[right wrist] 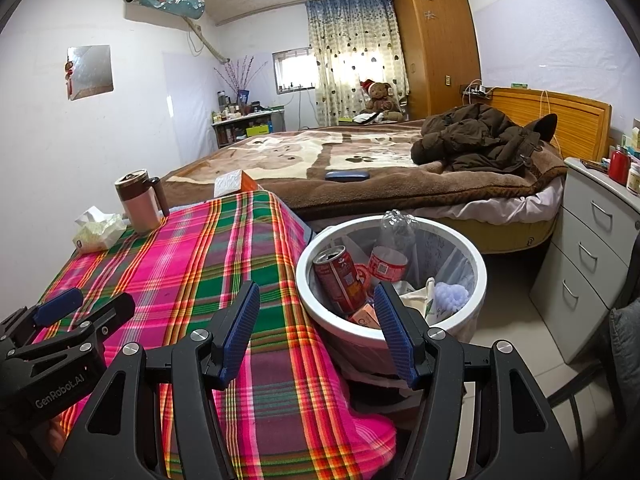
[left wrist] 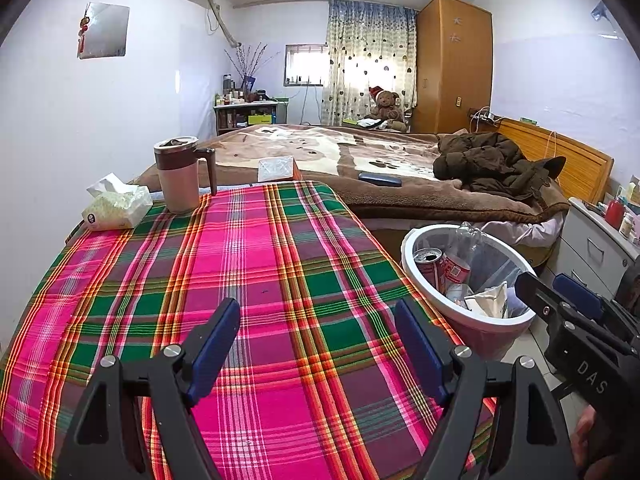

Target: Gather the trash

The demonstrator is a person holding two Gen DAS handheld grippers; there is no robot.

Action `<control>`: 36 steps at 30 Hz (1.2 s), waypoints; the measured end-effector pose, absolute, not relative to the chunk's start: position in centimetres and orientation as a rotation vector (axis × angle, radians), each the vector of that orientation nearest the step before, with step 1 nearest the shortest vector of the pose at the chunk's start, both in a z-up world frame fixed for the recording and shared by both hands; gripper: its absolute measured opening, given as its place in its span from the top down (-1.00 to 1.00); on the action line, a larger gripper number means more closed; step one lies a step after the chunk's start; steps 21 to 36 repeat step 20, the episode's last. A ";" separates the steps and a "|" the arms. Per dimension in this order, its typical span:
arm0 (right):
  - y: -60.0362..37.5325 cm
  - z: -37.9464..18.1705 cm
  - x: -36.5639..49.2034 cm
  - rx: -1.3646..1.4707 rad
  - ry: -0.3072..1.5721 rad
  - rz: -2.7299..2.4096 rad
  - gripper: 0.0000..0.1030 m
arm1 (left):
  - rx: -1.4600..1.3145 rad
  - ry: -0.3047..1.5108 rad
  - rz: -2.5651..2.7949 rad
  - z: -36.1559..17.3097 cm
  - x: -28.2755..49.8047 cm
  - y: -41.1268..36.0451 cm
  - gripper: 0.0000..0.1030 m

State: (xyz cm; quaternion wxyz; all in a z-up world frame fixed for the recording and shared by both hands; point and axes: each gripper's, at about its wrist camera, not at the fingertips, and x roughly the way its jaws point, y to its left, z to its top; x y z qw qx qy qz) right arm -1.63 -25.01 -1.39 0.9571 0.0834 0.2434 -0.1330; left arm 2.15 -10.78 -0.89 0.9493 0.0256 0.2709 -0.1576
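- The left gripper [left wrist: 318, 344] was held over the plaid tablecloth [left wrist: 248, 272], its blue-padded fingers [left wrist: 216, 344] spread apart with only cloth seen between them.
- The right gripper [right wrist: 316, 336] was held at the table's right edge, its fingers [right wrist: 394, 336] likewise spread and nothing clasped; one finger was seen over the cloth and the other in front of the trash bin [right wrist: 320, 320].
- The bin, white-rimmed and lined with a clear bag, was stood on the floor just beside the table, between it and the bed [right wrist: 360, 188].
- Inside the bin a red drink can [right wrist: 340, 280] was seen leaning upright, with a clear plastic bottle [right wrist: 394, 248] bearing a red label beside it.
- Crumpled paper [right wrist: 420, 296], a small pale bumpy object [right wrist: 452, 296] and an orange packet [right wrist: 366, 318] were also seen in the bin.
- At the far left corner of the table a tissue pack [left wrist: 118, 208] was laid, and a lidded mug [left wrist: 180, 176] with a brown handle was stood just beside it.
- A second tissue box [left wrist: 276, 170] was seen at the table's far edge, against the bed.
- On the bed's brown blanket a dark jacket [left wrist: 488, 164] was heaped near the headboard, and a dark flat case [left wrist: 380, 179] was laid nearer the table.
- A grey drawer unit [right wrist: 588, 256] was stood to the right of the bin.
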 end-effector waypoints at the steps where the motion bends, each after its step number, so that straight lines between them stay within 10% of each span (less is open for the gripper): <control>1: -25.0 -1.4 -1.6 0.169 0.493 -0.270 -0.18 | 0.051 0.552 -0.322 -0.9 2.1 -10.8 -0.57; 36: -24.9 -1.4 -1.6 0.170 0.495 -0.270 -0.18 | 0.053 0.550 -0.323 -0.9 2.0 -11.0 -0.57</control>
